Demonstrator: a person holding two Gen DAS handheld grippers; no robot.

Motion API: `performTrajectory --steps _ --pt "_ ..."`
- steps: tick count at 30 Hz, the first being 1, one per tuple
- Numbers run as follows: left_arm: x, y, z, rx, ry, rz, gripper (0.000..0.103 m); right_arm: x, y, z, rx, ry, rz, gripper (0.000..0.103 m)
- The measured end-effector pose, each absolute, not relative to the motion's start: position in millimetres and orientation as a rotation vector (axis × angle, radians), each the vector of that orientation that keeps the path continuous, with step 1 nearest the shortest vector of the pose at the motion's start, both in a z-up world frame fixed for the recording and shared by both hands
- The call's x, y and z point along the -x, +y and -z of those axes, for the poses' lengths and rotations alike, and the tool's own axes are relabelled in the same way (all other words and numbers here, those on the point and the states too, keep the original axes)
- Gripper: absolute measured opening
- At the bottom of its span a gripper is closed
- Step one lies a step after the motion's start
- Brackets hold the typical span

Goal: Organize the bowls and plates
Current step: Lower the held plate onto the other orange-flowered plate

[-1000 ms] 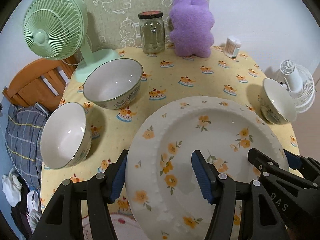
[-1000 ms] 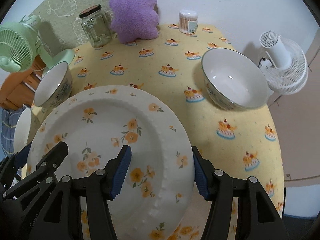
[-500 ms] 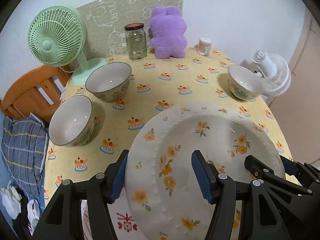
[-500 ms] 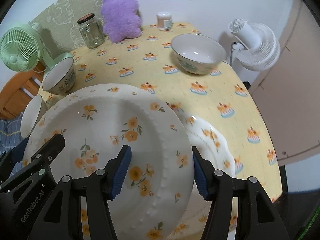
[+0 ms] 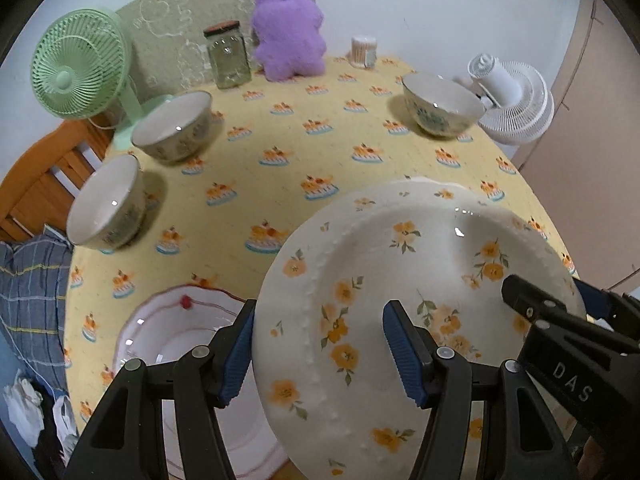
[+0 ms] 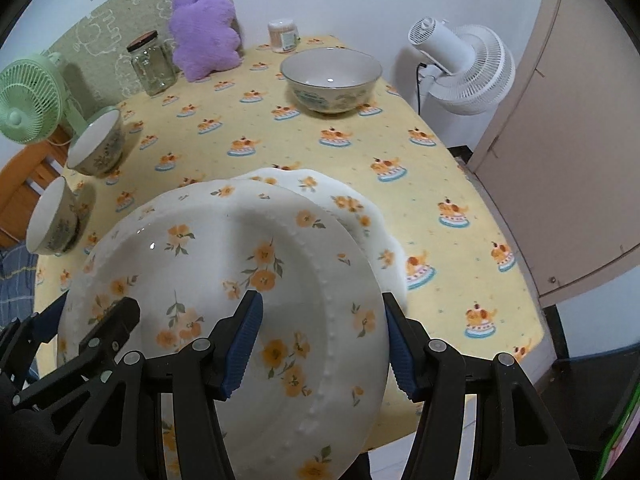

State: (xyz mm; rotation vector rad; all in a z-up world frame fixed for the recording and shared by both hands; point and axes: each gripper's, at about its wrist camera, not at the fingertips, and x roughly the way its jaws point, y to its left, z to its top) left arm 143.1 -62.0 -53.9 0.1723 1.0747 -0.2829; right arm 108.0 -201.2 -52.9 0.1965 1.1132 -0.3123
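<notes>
A white plate with orange flowers (image 5: 400,272) (image 6: 224,256) hangs tilted above the near part of the table, held from both sides. My left gripper (image 5: 320,344) is shut on its left rim, and my right gripper (image 6: 322,344) is shut on its right rim. Under it on the cloth lies a scalloped flowered plate (image 6: 360,216). A red-trimmed plate (image 5: 172,332) lies at the near left. Two bowls (image 5: 172,126) (image 5: 104,204) stand at the left and a third bowl (image 6: 330,76) at the far right.
The table wears a yellow cloth (image 5: 280,128). A green fan (image 5: 76,64), a glass jar (image 5: 228,60), a purple plush (image 5: 288,32) and a small tub (image 5: 363,51) line the back. A white fan (image 6: 468,64) and a cabinet door (image 6: 560,160) stand right; a wooden chair (image 5: 36,184) stands left.
Both grippers have drawn back toward the table's near edge with the flowered plate. The scalloped plate and the red-trimmed plate have come into view beneath it.
</notes>
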Motion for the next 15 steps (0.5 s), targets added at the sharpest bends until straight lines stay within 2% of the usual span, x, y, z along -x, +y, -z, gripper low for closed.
performTrajectory --steps 15 --pt "-152.3 -111.0 83.1 -0.098 1.168 0.204 0.063 -135.3 -254.6 70.5 -0.125 1.149 0.232 0.062"
